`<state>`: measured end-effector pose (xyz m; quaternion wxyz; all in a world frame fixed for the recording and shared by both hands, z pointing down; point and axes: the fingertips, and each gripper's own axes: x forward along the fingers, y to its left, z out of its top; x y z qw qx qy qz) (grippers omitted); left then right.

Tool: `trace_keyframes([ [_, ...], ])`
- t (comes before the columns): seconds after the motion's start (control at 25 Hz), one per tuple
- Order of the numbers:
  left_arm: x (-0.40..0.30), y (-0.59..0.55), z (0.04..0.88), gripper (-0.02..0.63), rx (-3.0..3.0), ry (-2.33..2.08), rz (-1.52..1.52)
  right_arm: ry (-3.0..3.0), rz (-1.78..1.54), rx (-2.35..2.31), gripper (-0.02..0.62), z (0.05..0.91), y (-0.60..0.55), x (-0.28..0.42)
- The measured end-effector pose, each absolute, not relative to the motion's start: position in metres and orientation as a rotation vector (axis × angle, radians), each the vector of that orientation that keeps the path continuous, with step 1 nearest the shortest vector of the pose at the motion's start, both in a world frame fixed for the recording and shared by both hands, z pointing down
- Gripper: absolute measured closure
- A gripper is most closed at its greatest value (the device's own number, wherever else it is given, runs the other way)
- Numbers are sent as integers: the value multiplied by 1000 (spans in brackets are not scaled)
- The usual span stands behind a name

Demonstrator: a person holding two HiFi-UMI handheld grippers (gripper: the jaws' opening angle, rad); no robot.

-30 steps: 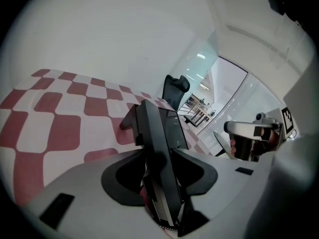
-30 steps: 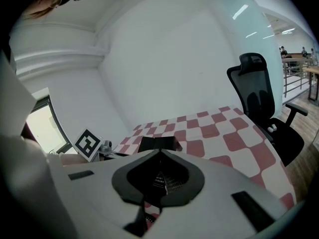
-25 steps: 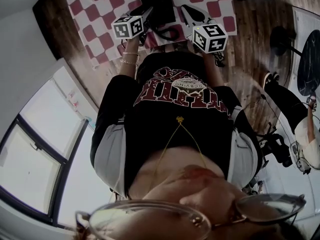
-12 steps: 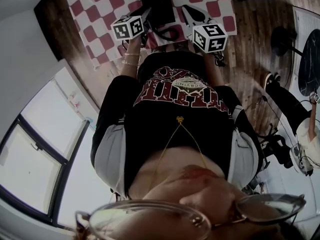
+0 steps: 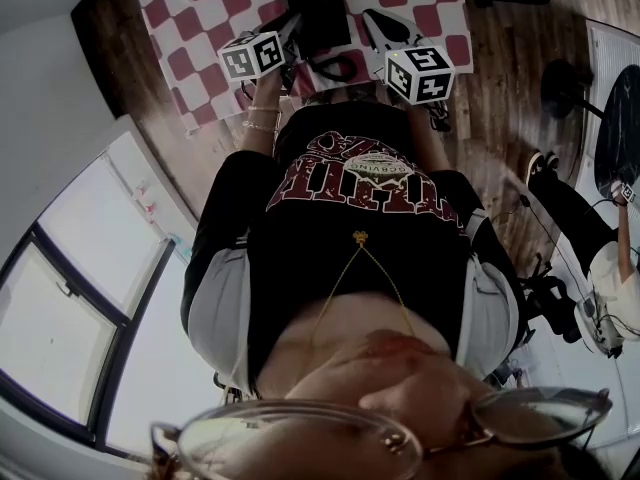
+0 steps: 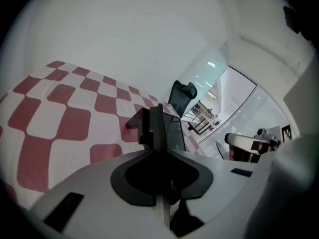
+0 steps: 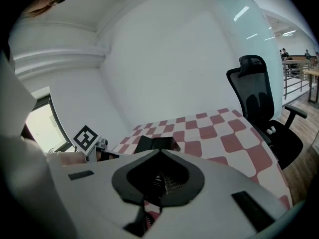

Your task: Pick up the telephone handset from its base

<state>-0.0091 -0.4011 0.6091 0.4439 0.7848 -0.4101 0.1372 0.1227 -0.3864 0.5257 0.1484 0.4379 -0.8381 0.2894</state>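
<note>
Checked desk [image 5: 190,28] carries the black telephone [image 5: 318,3], seen whole only from the head view; handset not separable from base there. At the telephone's left edge, left hand-held gripper [image 6: 155,126]: jaws just closing, now narrow, dark bar between them, pad contact unclear. Beside it, right hand-held gripper [image 7: 153,143]: jaws together, empty.

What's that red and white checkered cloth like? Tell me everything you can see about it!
The red and white checkered cloth looks like a soft sheet, patterned with rounded red squares on white. It lies spread flat and smooth, with no folds showing. In the head view, brown wood shows beyond its edges. A black telephone rests on it near the middle. A black office chair stands beside one edge.
</note>
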Motion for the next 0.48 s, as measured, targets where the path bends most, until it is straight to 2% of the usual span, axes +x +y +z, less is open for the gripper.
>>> trace_keyframes([
  [0.48,-14,-394,602,526,1938,-994,280,-2425,793,1214,575,522,-389,116],
])
